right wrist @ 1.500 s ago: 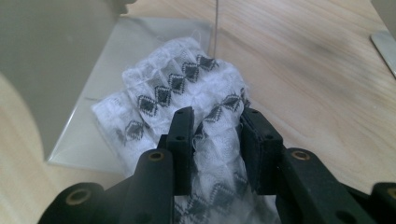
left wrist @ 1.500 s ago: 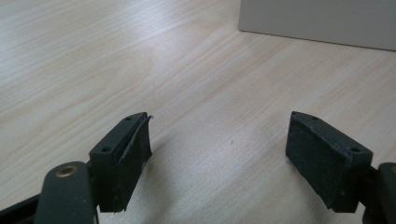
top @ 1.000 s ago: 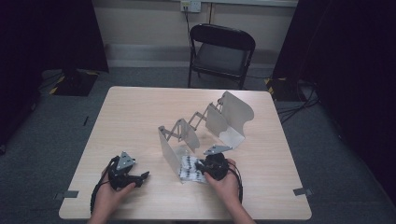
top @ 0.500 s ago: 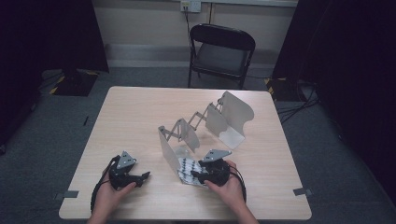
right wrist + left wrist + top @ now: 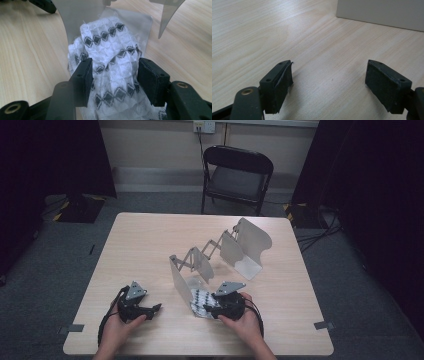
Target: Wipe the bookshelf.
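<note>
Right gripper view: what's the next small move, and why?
Probably draw the right gripper straight back. Its jaws have just been opening, and the patterned cloth lies between them, already on the rack's base plate.

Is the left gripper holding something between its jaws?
No. In the left gripper view, the left gripper stands open, with bare table between its jaws.

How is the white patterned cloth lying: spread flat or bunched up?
Bunched up. In the right gripper view the cloth rises in crumpled folds on the metal rack's base plate, between the right gripper's jaws, which have just been opening.
</note>
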The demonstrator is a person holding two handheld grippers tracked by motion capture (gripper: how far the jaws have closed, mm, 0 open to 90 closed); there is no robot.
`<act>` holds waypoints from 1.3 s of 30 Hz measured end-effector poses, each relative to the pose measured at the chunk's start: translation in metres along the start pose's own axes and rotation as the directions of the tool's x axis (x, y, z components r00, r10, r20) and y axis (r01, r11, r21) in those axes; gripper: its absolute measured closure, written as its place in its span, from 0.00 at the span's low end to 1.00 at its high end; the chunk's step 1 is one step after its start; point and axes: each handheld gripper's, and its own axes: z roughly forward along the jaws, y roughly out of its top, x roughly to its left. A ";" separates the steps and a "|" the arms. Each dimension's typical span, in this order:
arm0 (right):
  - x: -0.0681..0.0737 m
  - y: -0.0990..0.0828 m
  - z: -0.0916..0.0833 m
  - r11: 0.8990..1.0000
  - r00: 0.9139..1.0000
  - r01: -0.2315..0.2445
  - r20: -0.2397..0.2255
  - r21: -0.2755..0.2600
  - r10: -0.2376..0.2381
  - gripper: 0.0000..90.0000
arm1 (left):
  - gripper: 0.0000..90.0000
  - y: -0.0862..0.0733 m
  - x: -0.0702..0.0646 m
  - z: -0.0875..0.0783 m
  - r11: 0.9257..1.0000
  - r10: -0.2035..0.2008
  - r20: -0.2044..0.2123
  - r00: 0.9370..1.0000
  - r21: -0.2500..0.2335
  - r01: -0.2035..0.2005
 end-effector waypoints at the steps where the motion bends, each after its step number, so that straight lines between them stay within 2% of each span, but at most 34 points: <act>1: 0.000 0.000 0.000 1.000 1.000 0.004 0.001 0.006 -0.004 0.52 | 0.24 0.000 0.000 0.000 1.000 -0.002 0.000 1.000 -0.001 0.002; 4: 0.001 -0.002 0.003 1.000 1.000 0.007 0.008 0.015 -0.007 0.54 | 0.24 0.000 0.001 0.000 1.000 -0.003 0.002 1.000 0.001 0.003; 9: 0.010 0.000 0.011 0.999 0.997 0.003 0.075 0.042 -0.006 0.77 | 0.24 0.000 0.000 0.000 1.000 -0.003 0.002 1.000 0.002 0.003; 11: 0.011 0.003 0.012 0.999 0.996 -0.015 0.084 0.052 0.011 0.85 | 0.24 0.000 0.000 0.000 1.000 -0.003 0.001 1.000 0.002 0.003; 14: 0.009 0.006 0.012 0.996 0.990 -0.078 0.119 0.034 0.073 0.89 | 0.24 0.000 0.000 0.000 1.000 -0.003 0.001 1.000 0.002 0.003; 17: 0.004 0.007 0.011 0.990 0.977 -0.141 0.161 -0.004 0.140 0.90 | 0.24 0.000 0.000 0.000 1.000 -0.004 0.001 1.000 0.000 0.004; 20: 0.001 0.007 0.012 0.971 0.961 -0.232 0.143 -0.049 0.237 0.89 | 0.24 0.000 0.000 0.000 1.000 -0.006 -0.002 1.000 0.001 0.006; 21: 0.002 0.007 0.015 0.970 0.960 -0.238 0.142 -0.050 0.243 0.87 | 0.24 0.000 0.000 0.001 1.000 -0.013 -0.001 1.000 0.000 0.013; 22: 0.003 0.007 0.017 0.972 0.962 -0.229 0.138 -0.052 0.234 0.82 | 0.24 0.000 0.000 0.001 1.000 -0.008 -0.001 1.000 0.002 0.008; 23: 0.006 0.008 0.021 0.977 0.970 -0.208 0.121 -0.038 0.211 0.78 | 0.24 0.001 0.000 0.001 1.000 -0.008 -0.002 1.000 0.002 0.008; 24: 0.009 0.009 0.022 0.981 0.974 -0.192 0.121 -0.028 0.194 0.72 | 0.24 0.001 0.000 0.001 1.000 -0.007 -0.001 1.000 0.004 0.007; 27: 0.011 0.010 0.015 0.983 0.979 -0.180 0.096 -0.026 0.182 0.66 | 0.24 0.001 0.000 0.001 1.000 -0.007 -0.003 1.000 0.005 0.007; 29: 0.009 0.009 0.010 0.984 0.981 -0.174 0.083 -0.029 0.176 0.63 | 0.24 0.001 0.000 0.001 1.000 -0.007 -0.003 1.000 0.005 0.007; 31: 0.006 0.009 0.004 0.986 0.982 -0.166 0.089 -0.034 0.168 0.62 | 0.24 0.001 0.000 0.001 1.000 -0.007 -0.005 1.000 0.003 0.007; 33: 0.004 0.010 -0.004 0.990 0.987 -0.132 0.084 -0.049 0.135 0.61 | 0.24 0.001 -0.001 0.001 1.000 -0.003 -0.008 1.000 0.002 0.003; 35: 0.004 0.008 -0.007 0.989 0.987 -0.134 0.082 -0.058 0.139 0.61 | 0.24 0.001 -0.001 0.001 1.000 -0.001 -0.012 1.000 -0.002 0.001; 36: 0.005 0.007 -0.006 0.990 0.988 -0.133 0.071 -0.055 0.136 0.61 | 0.24 0.001 -0.002 0.001 1.000 -0.001 -0.011 1.000 -0.001 0.001; 38: 0.009 0.002 0.001 0.995 0.991 -0.100 0.084 -0.006 0.100 0.61 | 0.24 0.001 -0.002 0.000 1.000 0.005 -0.013 1.000 0.000 -0.005; 39: 0.011 -0.001 0.006 0.996 0.993 -0.088 0.081 0.001 0.088 0.61 | 0.24 0.000 -0.002 0.000 1.000 -0.004 -0.013 1.000 -0.002 0.004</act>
